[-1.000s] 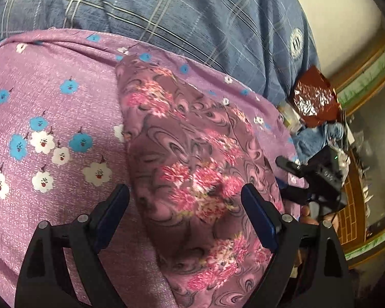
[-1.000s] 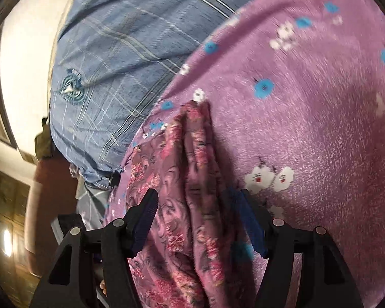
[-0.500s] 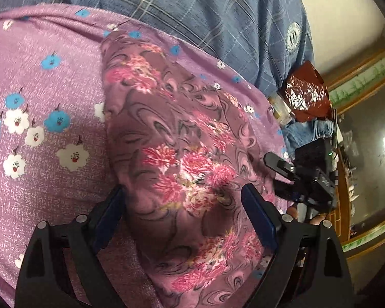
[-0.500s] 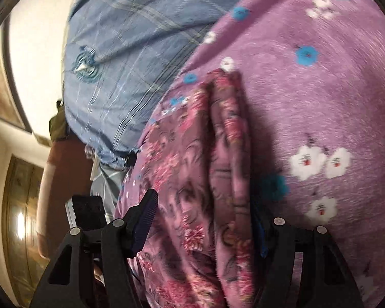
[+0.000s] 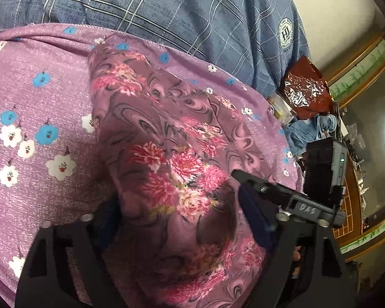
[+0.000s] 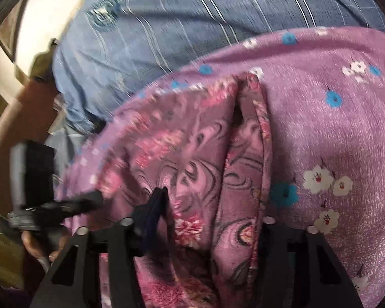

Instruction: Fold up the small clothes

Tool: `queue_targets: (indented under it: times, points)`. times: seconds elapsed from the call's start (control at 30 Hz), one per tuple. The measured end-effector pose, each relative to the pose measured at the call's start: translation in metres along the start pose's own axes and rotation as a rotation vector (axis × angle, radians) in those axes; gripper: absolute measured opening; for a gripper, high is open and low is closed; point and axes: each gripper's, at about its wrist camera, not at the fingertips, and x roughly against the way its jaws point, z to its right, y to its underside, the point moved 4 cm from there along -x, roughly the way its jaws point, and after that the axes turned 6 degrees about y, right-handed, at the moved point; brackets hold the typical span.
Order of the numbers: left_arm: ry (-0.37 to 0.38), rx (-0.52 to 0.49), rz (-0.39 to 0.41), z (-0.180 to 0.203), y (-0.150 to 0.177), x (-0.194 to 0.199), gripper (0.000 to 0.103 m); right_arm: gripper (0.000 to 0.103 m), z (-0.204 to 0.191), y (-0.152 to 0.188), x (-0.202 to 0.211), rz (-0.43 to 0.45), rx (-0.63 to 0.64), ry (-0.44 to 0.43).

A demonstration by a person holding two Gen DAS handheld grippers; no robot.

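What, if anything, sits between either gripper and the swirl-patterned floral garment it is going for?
Nothing visible. The floral garment already lies between the closing jaws of the left gripper and the right gripper, on the purple flowered cloth. Only that cloth lies under it.

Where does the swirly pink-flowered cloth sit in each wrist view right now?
Left wrist: the flowered cloth fills the centre, running down between the left tongs, which are closing.
Right wrist: the cloth lies centre-left, folded edge upright, between the closing right tongs.
Shared landmark: the purple sheet with blue and white flowers.
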Motion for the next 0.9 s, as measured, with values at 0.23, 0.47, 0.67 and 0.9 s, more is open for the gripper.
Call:
queue_targets:
  times: [0.23,0.47,0.67,0.9]
  points:
    - [-0.021,0.002,0.055,0.000,-0.009,0.014,0.031,0.030,-0.027,-0.005,0.025,0.095,0.069,0.019]
    - [0.029,-0.046,0.182,0.026,-0.027,0.054,0.031,0.030,-0.050,-0.013,0.057,0.218,0.077,-0.033]
    - [0.030,-0.098,0.264,0.042,-0.034,0.100,0.031,0.030,-0.071,-0.020,0.081,0.303,0.037,-0.168]
    - [-0.016,-0.075,0.259,0.025,-0.034,0.119,0.031,0.030,-0.100,-0.018,0.075,0.292,0.015,-0.245]
